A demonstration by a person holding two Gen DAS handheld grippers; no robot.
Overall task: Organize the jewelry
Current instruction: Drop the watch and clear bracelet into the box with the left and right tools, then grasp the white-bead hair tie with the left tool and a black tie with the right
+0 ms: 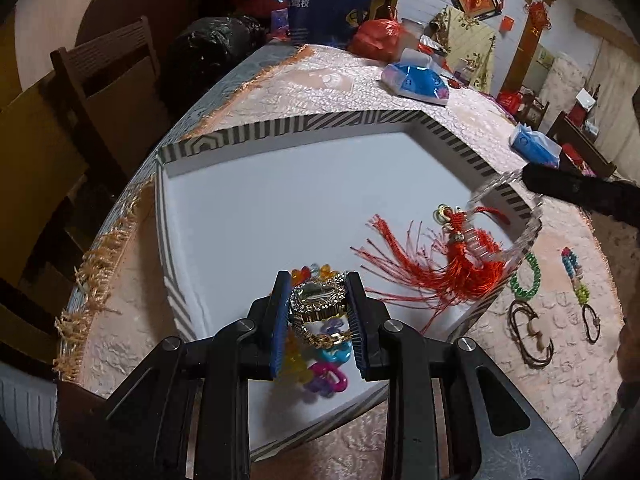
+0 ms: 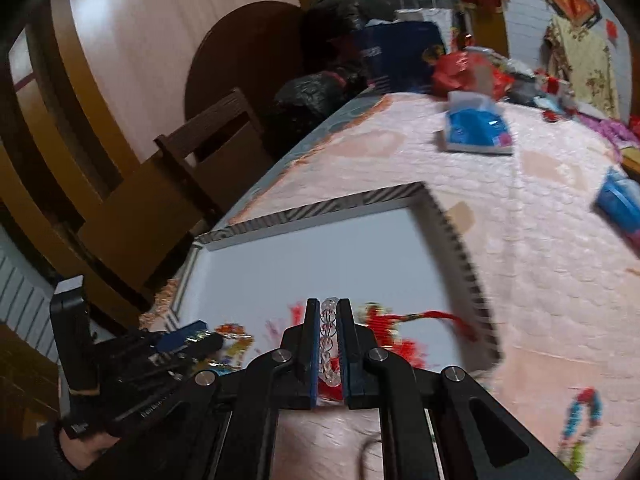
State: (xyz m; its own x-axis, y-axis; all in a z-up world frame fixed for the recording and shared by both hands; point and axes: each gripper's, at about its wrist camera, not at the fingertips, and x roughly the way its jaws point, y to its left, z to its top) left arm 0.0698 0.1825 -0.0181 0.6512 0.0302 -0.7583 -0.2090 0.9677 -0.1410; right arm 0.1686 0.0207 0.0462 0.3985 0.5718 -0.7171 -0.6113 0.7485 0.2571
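A white tray with a striped rim (image 1: 344, 120) lies on the pink tablecloth; it also shows in the right wrist view (image 2: 320, 204). My left gripper (image 1: 318, 292) is shut on a gold watch (image 1: 318, 300) just above the tray's near part, over a chain of coloured plastic links (image 1: 326, 368). A red tassel charm (image 1: 456, 256) lies in the tray at the right. My right gripper (image 2: 329, 308) is shut on a clear bead bracelet (image 2: 328, 332) over the tray's near right edge; the bracelet also shows in the left wrist view (image 1: 508, 184).
On the cloth right of the tray lie a green bead bracelet (image 1: 526, 278), a dark cord necklace (image 1: 530, 336) and a multicoloured bead string (image 1: 576, 276). Blue tissue packs (image 1: 416, 78) and bags stand at the far end. A wooden chair (image 1: 108, 92) stands at the left.
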